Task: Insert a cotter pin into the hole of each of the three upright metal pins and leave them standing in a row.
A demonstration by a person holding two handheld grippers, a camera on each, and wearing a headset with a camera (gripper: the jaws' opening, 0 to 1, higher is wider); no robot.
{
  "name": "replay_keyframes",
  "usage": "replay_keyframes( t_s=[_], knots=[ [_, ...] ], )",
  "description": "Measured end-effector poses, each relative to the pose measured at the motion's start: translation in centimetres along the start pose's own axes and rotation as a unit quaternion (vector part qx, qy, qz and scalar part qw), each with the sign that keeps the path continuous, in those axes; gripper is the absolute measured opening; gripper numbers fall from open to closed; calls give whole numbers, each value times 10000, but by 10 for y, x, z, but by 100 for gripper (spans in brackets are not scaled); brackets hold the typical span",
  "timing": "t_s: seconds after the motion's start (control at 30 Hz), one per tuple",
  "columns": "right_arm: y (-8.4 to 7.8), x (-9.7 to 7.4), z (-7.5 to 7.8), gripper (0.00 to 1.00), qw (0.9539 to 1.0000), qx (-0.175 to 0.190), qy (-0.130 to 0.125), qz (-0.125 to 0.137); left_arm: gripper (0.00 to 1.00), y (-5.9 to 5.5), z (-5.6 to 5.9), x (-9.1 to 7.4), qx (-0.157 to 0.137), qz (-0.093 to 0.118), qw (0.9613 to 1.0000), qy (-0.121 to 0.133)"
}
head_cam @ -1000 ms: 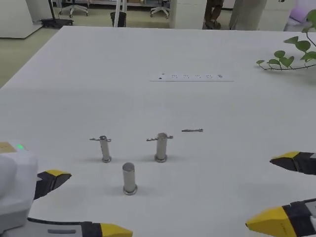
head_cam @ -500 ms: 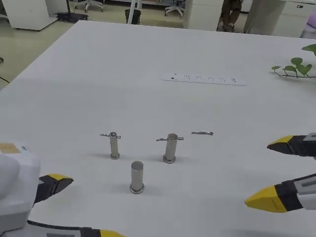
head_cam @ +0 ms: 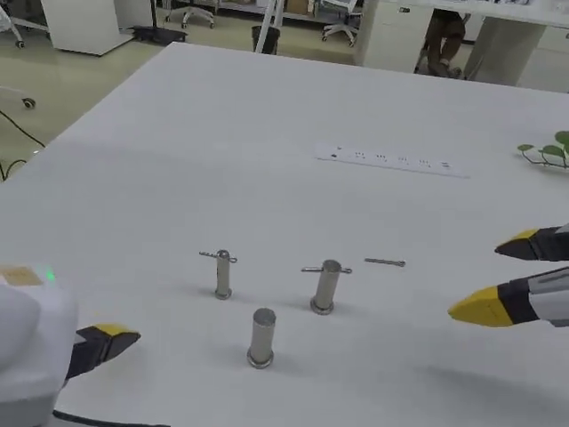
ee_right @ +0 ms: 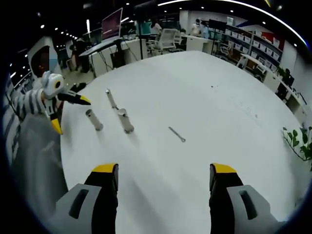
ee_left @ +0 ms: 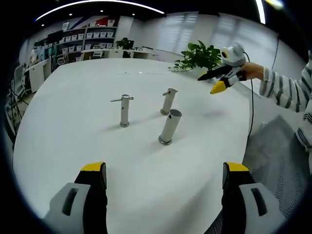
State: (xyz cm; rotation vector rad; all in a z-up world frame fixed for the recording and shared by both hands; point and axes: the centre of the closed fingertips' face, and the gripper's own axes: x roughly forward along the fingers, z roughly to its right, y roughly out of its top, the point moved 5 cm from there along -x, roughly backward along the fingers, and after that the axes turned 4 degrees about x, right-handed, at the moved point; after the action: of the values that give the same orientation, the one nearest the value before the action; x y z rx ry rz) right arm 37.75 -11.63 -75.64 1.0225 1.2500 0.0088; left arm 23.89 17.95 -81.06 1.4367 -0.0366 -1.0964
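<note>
Three upright metal pins stand on the white table (head_cam: 267, 160). The left pin (head_cam: 222, 274) and the right pin (head_cam: 325, 286) each carry a cotter pin through the top. The nearer pin (head_cam: 261, 337) has none. A loose cotter pin (head_cam: 384, 262) lies flat just right of the right pin, also seen in the right gripper view (ee_right: 176, 134). My right gripper (head_cam: 498, 277) hovers open at the right, apart from the loose cotter pin. My left gripper (ee_left: 163, 175) is open at the lower left, short of the pins (ee_left: 169, 126).
A white power strip (head_cam: 391, 161) lies flat further back on the table. A green plant (head_cam: 549, 151) reaches in at the right edge. Office chairs and cabinets stand beyond the far table edge.
The head camera has shifted, so the pins sit lower and further right in view. My right gripper has risen and moved toward the loose cotter pin. The pins stand unmoved.
</note>
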Motion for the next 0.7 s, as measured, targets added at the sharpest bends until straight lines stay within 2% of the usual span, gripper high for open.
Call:
replay_keyframes(
  t_s=[0.17, 0.33, 0.5, 0.63, 0.7],
  knots=[
    [4, 14, 12, 72, 9993, -217, 44, -296, 99, 2, 2, 1, -52, 49, 10000, 15],
    [15, 30, 16, 72, 9984, -411, 144, -372, 99, 3, 4, 2, -101, 92, 9999, -18],
    [22, 51, 20, 69, 9948, -882, 207, -469, 96, 4, 7, 2, -180, 109, 9998, -61],
    [23, 64, 23, 61, 9938, -913, 305, -555, 96, 4, 8, 4, -181, 102, 9998, -81],
    [24, 69, 24, 61, 9932, -937, 348, -592, 95, 4, 9, 5, -166, 106, 9998, -72]
  ],
)
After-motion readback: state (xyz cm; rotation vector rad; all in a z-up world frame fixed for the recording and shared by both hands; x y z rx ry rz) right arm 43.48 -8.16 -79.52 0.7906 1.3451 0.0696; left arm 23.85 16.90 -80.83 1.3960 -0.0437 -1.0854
